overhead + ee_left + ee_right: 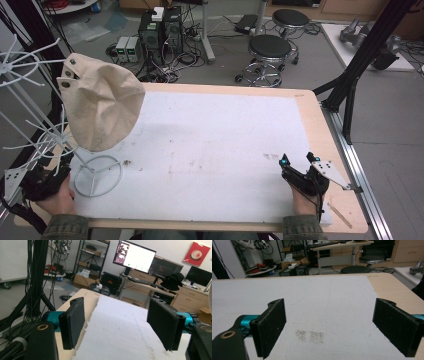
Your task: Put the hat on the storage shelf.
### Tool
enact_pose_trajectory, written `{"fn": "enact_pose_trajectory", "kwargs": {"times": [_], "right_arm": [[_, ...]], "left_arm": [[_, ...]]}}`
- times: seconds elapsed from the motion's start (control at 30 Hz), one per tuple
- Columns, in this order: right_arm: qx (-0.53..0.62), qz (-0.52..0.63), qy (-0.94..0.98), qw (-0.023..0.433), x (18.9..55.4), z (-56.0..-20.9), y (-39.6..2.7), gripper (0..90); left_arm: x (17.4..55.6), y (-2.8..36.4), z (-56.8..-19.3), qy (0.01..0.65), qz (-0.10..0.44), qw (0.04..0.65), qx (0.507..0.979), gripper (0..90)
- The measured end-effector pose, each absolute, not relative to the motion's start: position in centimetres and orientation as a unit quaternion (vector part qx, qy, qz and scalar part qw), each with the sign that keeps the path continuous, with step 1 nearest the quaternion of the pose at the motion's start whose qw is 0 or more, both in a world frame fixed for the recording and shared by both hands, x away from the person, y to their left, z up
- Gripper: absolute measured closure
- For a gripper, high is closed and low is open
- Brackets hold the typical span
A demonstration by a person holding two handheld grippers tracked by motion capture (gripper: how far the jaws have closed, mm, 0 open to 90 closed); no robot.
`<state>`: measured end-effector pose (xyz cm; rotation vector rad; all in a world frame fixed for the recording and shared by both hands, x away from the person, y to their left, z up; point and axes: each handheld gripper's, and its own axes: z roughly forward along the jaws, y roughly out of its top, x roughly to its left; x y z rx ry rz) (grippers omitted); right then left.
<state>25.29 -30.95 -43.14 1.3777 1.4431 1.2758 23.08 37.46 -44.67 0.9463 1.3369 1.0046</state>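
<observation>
Cloth hat on the rack, nearer the left gripper

Hanging: a cream hat (100, 102) on the white wire rack (96, 175) at the table's left edge, draped downward with its long axis roughly upright. Just left of the rack's ring base: the left gripper (42, 181), below and to the near side of the hat, jaws wide apart around nothing. Well apart at the near right corner of the white mat (215, 145): the right gripper (298, 161), jaws likewise spread and empty.

A cream canvas hat (100, 102) hung on a white wire stand (95, 175) above a white mat (215, 145) with brown smudges, on a pale wooden table (330, 145), beside black grippers (300, 167) with teal fittings.
</observation>
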Motion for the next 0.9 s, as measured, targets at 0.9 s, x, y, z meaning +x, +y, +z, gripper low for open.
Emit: {"fn": "enact_pose_trajectory", "kwargs": {"times": [0.9], "right_arm": [[0.543, 0.520, 0.562, 0.343, 25.52, -43.40, -30.91, 10.7]], "left_arm": [[22.68, 37.53, -44.83, 0.576, 0.427, 0.568, 0.405, 30.7]]}}
